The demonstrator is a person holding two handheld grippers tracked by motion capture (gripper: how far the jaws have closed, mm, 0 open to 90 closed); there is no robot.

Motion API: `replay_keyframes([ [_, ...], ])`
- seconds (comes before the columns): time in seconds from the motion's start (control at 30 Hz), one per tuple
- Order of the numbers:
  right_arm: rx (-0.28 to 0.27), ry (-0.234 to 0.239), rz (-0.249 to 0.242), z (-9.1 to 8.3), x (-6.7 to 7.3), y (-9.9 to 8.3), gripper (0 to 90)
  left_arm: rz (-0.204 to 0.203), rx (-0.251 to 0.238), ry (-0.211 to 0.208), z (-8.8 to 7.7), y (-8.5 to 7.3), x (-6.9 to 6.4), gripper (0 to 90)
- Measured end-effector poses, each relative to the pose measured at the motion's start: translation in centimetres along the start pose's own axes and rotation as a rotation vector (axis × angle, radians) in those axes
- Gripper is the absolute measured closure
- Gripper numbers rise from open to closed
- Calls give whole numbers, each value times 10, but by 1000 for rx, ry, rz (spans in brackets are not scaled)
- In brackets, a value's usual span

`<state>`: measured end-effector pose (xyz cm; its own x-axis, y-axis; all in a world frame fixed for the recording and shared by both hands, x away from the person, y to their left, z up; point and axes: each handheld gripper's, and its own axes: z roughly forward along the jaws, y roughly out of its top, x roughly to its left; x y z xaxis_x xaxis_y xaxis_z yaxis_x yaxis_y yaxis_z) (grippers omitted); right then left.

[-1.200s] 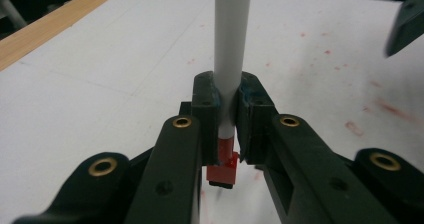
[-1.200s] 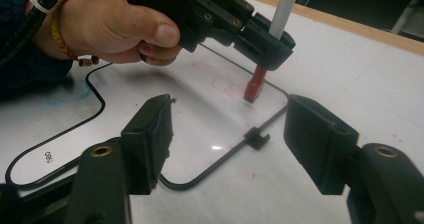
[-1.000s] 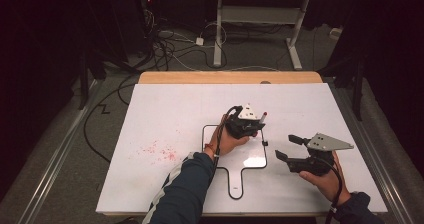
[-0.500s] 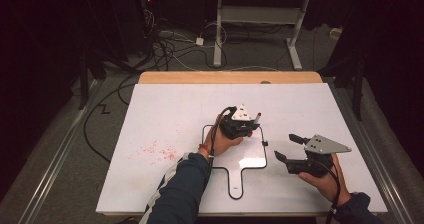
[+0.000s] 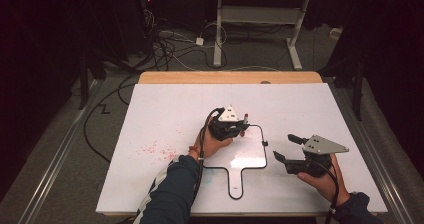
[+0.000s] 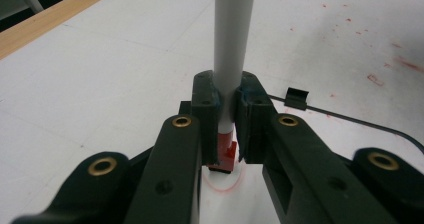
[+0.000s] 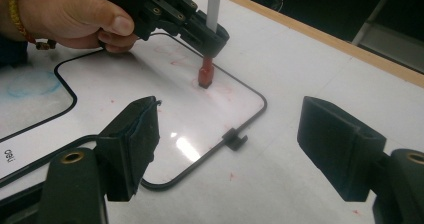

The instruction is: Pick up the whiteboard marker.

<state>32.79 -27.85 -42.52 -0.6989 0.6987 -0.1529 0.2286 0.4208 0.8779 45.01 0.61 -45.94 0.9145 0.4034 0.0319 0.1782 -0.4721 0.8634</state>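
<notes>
Holding a marker tight in your left gripper, you are in the drawing step, I think. The marker stands up straight, and its red tip touches the small whiteboard near that board's far right corner. The board lies flat near the middle of the table, closer to your edge, with its handle pointing at you. Faint red lines show on the board around the tip, so it looks like you are making a round shape there. Next, I think you should slide the tip softly along the board and keep it pressed down. Keep the marker upright so the line stays even. Do not push hard, or the board may slip on the table. The marker has a long white body and a red end. The board is white and shiny with a thin black rim, and it has a little black clip on its right side. A pale blue smudge sits on the board nearer the handle. Some red spots mark the table to the left of the board. Your right gripper waits on the right, near the table's right edge, with its jaws wide apart and nothing in them.
</notes>
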Motion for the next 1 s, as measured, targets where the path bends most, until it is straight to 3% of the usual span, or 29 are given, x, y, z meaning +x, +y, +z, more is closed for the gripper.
replay_keyframes([
  [0.33, 1, 0, -5, 0, 0, 1, 254, -3, 3, 26, -14, -9, 6, 790],
  [1.0, 7, -4, -13, 1, 0, 1, 254, 3, 34, 97, -62, -36, 19, 789],
])
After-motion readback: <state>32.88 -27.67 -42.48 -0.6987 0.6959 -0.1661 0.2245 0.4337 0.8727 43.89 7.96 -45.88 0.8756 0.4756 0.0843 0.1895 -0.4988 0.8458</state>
